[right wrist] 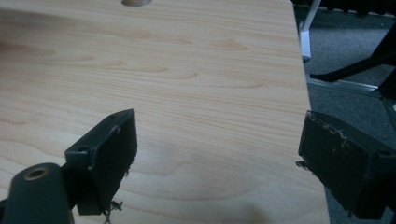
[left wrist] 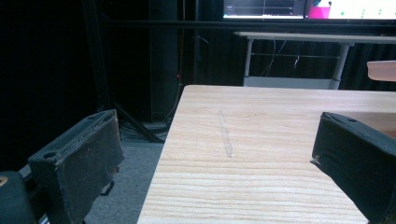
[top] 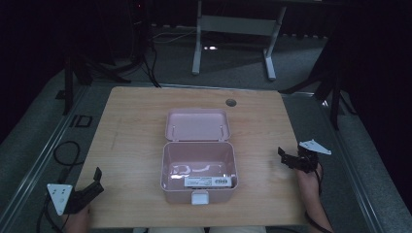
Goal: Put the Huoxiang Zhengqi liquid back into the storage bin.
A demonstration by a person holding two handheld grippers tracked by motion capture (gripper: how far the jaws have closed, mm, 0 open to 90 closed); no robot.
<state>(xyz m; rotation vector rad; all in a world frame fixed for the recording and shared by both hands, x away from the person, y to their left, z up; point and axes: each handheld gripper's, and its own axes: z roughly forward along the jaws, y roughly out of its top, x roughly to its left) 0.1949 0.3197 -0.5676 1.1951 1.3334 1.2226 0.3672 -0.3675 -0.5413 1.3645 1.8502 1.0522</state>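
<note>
A pink plastic box (top: 199,167) stands open in the middle of the wooden table (top: 136,126), its lid (top: 197,124) laid back toward the far side. Inside it lies a white labelled packet (top: 206,181). A white latch (top: 199,197) sits on its near wall. My left gripper (top: 92,187) rests at the table's near left corner, open, with nothing between its jaws. My right gripper (top: 290,158) is at the table's right edge, open and empty too. In the left gripper view the gripper (left wrist: 217,154) faces bare wood, with a corner of the pink box (left wrist: 382,70) at the far right.
A round cable hole (top: 231,102) sits near the table's far edge, also in the right gripper view (right wrist: 135,2). Beyond the table stand a white desk frame (top: 233,29) and dark tripod legs (top: 335,92). Cables lie on the grey floor (top: 65,153) at the left.
</note>
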